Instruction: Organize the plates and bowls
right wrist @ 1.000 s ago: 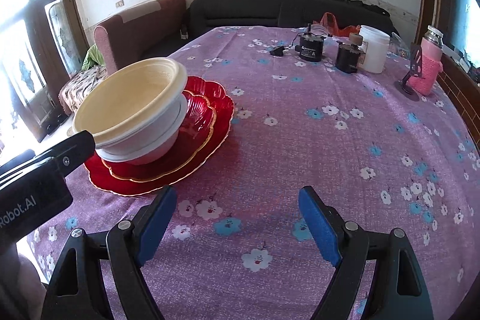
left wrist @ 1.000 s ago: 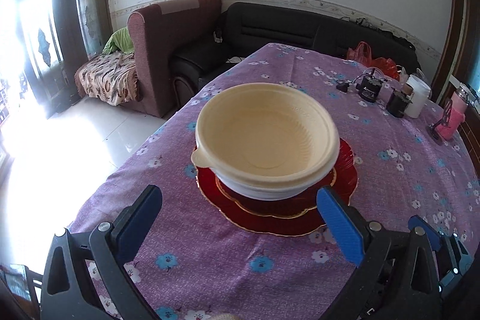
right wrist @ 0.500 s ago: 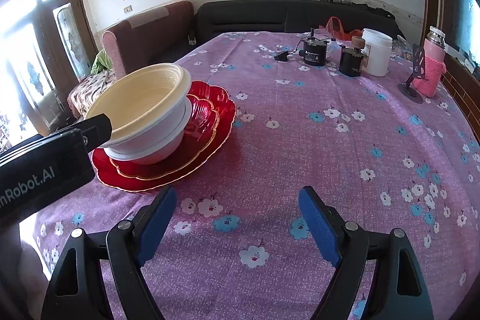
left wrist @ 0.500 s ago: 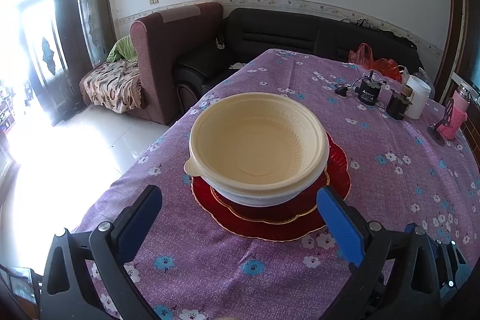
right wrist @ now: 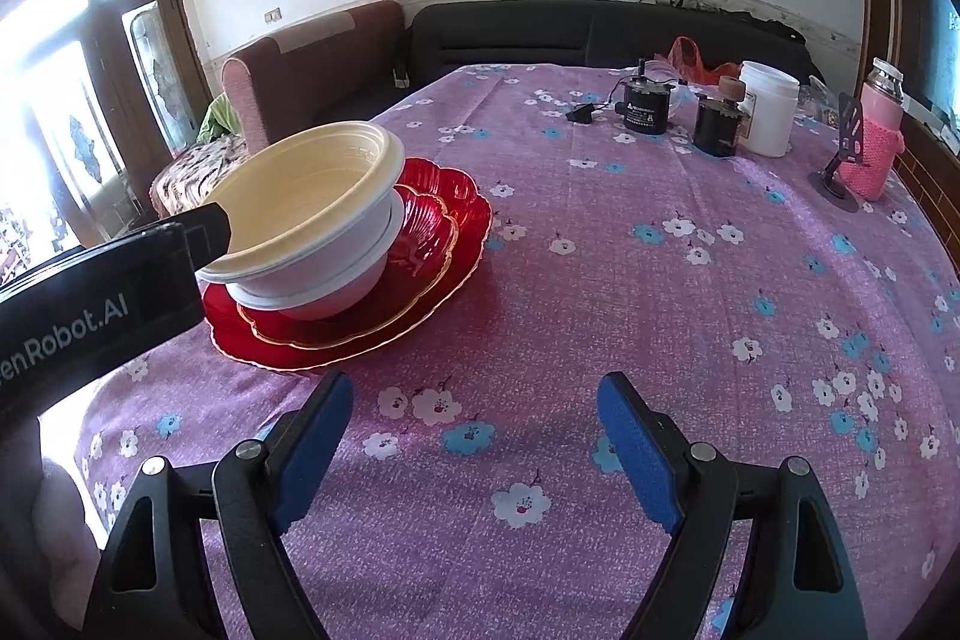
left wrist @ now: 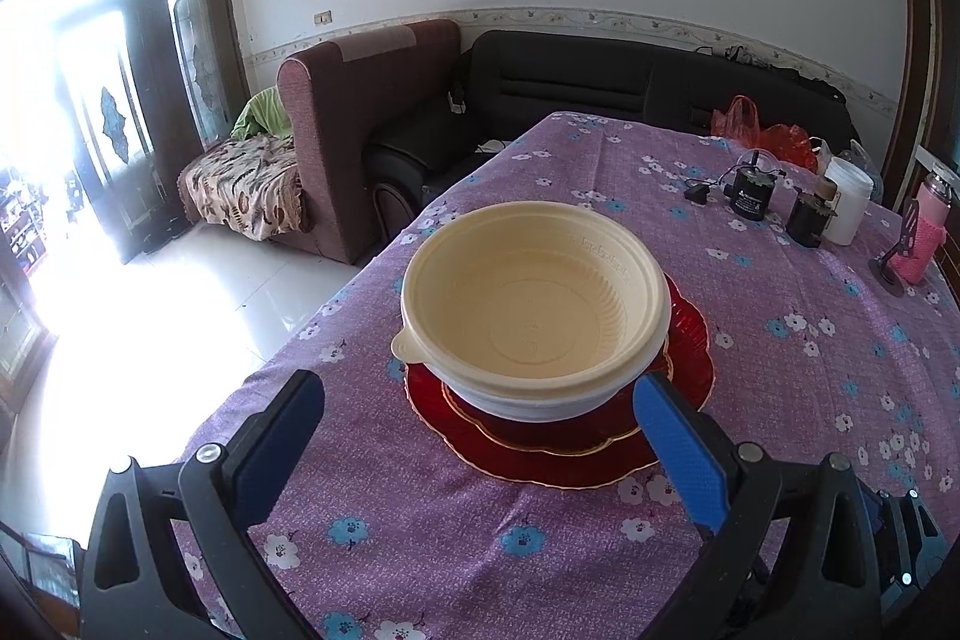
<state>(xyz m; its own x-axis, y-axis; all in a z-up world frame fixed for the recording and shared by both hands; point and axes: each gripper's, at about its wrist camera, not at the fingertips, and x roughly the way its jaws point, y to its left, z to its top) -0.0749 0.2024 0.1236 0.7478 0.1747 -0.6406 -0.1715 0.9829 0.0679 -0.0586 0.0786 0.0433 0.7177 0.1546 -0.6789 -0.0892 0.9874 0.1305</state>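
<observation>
A cream bowl (left wrist: 534, 304) sits nested in a white bowl (left wrist: 528, 403), on a small red plate (left wrist: 540, 439) stacked on a larger red plate (left wrist: 690, 340). The stack stands near the table's left edge. My left gripper (left wrist: 480, 430) is open and empty, just in front of the stack and apart from it. In the right wrist view the same cream bowl (right wrist: 300, 196), white bowl (right wrist: 324, 280) and red plates (right wrist: 444, 232) are at the left. My right gripper (right wrist: 474, 430) is open and empty over the cloth, to the right of the stack.
A purple flowered tablecloth (right wrist: 660, 280) covers the table. At the far right stand two small black devices (right wrist: 645, 106), a white jar (right wrist: 768, 109) and a pink bottle (right wrist: 873, 142). Sofas (left wrist: 372, 112) and bare floor lie beyond the table's left edge.
Both grippers have drawn back and risen from the stack, so it looks smaller and farther. The bowls and plates have not moved.
</observation>
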